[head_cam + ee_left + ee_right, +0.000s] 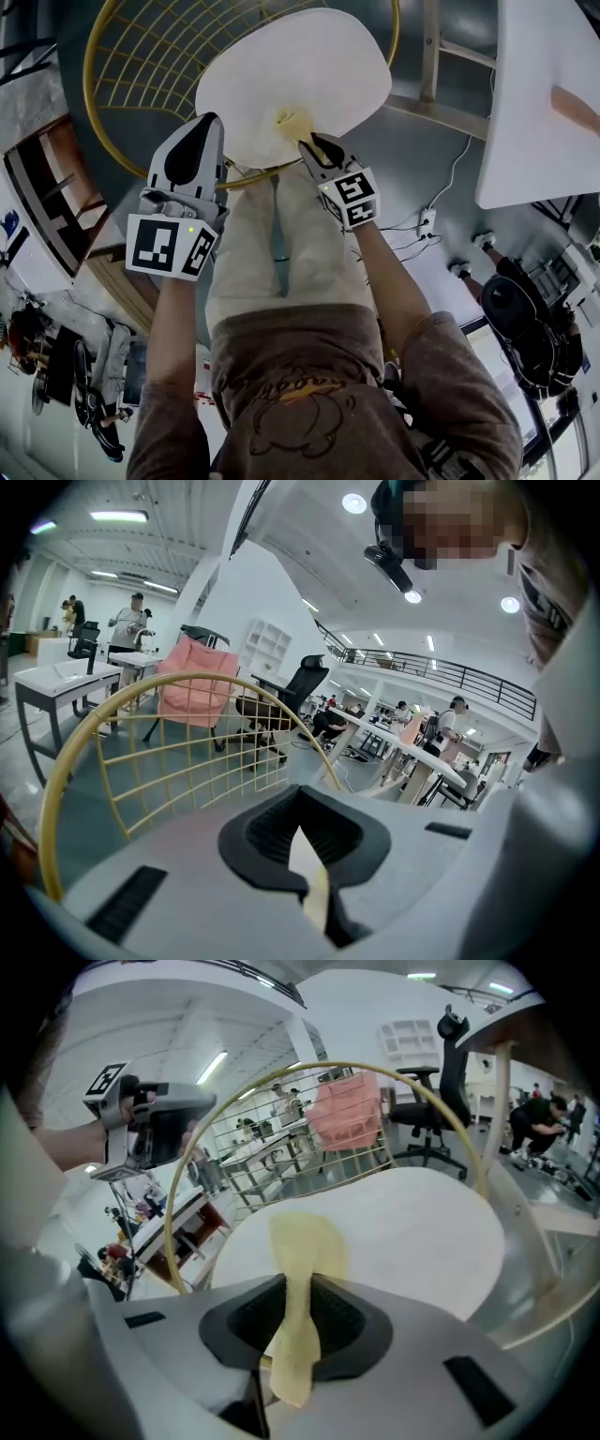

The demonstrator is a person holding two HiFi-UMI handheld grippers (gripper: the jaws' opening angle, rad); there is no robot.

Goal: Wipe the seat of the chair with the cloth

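Right gripper clamps the yellow cloth, pressing it onto the white seat to wipe, while left gripper waits closed and empty beside the seat.

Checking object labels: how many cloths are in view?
1. A yellow cloth, pinched between the fingers of the right gripper, its free end lying on the white chair seat. The left gripper holds none; no other shows.
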